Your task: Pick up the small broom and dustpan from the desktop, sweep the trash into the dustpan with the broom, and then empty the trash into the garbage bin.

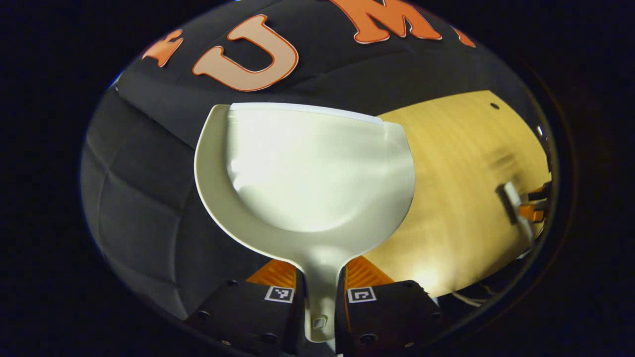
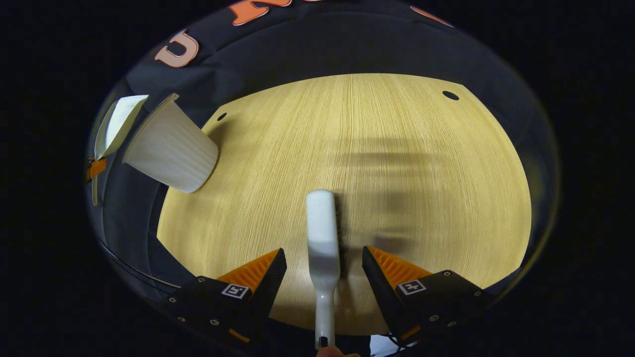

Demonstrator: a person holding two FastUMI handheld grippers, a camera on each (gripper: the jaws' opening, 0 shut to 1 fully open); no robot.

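Note:
My left gripper (image 1: 320, 270) is shut on the handle of the white dustpan (image 1: 307, 168). The pan is empty and hangs off the left side of the wooden table (image 1: 461, 163), in front of the black cloth. The small white broom (image 2: 322, 233) lies on the table (image 2: 421, 163), bristles to its right. My right gripper (image 2: 322, 258) is open, one finger on each side of the broom's handle and neither touching it. In the left gripper view the broom (image 1: 510, 201) and the right gripper (image 1: 533, 212) show at the far right. The dustpan (image 2: 118, 124) shows at the far left of the right gripper view.
A white ribbed garbage bin (image 2: 171, 148) sits at the table's far left corner, right beside the dustpan. Two small dark holes (image 2: 450, 94) mark the table's back corners. Black cloth bounds the table at the back and the left.

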